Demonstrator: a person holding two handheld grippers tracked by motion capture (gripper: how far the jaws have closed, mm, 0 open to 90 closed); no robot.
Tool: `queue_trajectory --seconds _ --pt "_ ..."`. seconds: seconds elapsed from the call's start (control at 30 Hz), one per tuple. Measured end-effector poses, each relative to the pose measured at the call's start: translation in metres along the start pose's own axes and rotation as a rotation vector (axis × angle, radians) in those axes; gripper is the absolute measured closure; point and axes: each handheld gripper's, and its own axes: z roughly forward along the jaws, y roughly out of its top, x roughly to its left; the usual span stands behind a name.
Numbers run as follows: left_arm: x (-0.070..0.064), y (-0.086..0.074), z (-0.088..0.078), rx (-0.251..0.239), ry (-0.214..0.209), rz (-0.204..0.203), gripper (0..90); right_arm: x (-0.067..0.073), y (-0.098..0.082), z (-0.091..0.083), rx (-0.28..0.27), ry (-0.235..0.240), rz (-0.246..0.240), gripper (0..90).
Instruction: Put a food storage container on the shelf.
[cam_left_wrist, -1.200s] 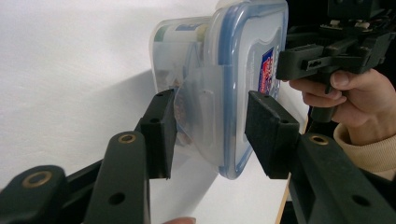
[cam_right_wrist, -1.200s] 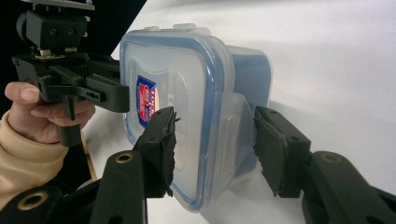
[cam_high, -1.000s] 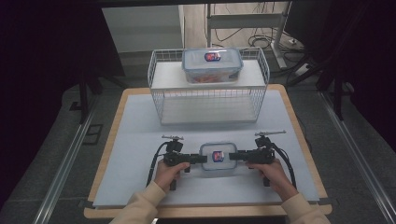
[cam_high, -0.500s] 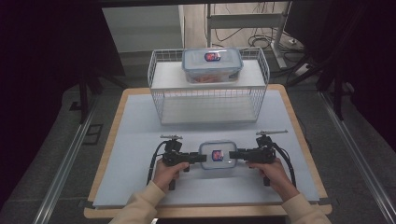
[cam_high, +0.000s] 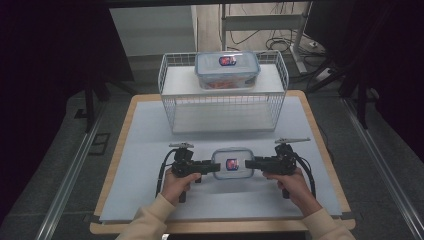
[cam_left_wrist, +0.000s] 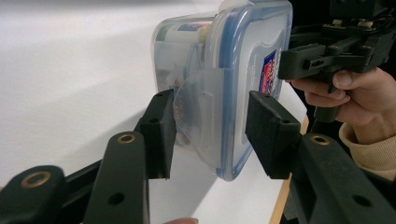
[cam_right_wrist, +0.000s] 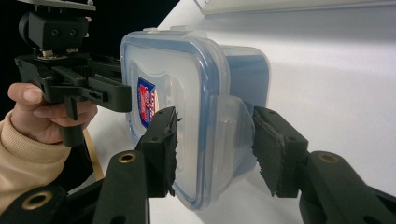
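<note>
Both grippers' fingers clamp the near container (cam_high: 232, 164); high view adds another container (cam_high: 227, 69) on the rack (cam_high: 172, 82).

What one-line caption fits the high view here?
Two hand-held grippers, left gripper and right gripper, flank a lidded container; a second container sits atop a wire basket.
</note>
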Motion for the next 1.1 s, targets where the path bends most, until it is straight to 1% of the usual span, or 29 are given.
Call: queue_trajectory --seconds 0.17,0.2,0.27,0.37,0.47,0.57,0.6,0.67,0.8,1.0,1.1 --pt "-0.003 0.001 -0.002 -0.007 0.0 0.01 53.4 0.004 0.002 -0.003 -0.005 -0.006 -0.021 51.5" --pt "-0.004 0.001 -0.003 -0.009 -0.002 0.007 53.4 0.006 0.002 -0.004 -0.01 -0.007 -0.026 51.5" --pt "-0.007 0.003 -0.004 -0.015 0.002 0.017 53.4 0.008 0.004 -0.006 -0.016 -0.01 -0.037 51.5" --pt "-0.008 0.003 -0.005 -0.013 0.007 0.025 53.4 0.009 0.004 -0.006 -0.021 -0.006 -0.038 51.5" --pt "-0.009 0.004 -0.006 -0.013 0.002 0.029 53.4 0.01 0.005 -0.008 -0.019 -0.008 -0.044 51.5" --pt "-0.011 0.005 -0.007 -0.025 0.003 0.028 53.4 0.013 0.007 -0.009 -0.026 -0.01 -0.05 51.5" --pt "-0.013 0.005 -0.009 -0.024 0.007 0.038 53.4 0.013 0.007 -0.01 -0.03 -0.008 -0.053 51.5" --pt "-0.013 0.006 -0.009 -0.027 0.008 0.035 53.4 0.014 0.008 -0.011 -0.029 -0.008 -0.055 51.5" --pt "-0.014 0.008 -0.011 -0.028 0.007 0.045 53.4 0.016 0.009 -0.011 -0.037 -0.01 -0.057 51.5" --pt "-0.013 0.012 -0.012 -0.027 0.0 0.041 53.4 0.018 0.012 -0.012 -0.04 -0.012 -0.06 51.6" --pt "-0.012 0.016 -0.01 -0.023 0.003 0.046 53.4 0.016 0.015 -0.012 -0.041 -0.014 -0.061 51.6"
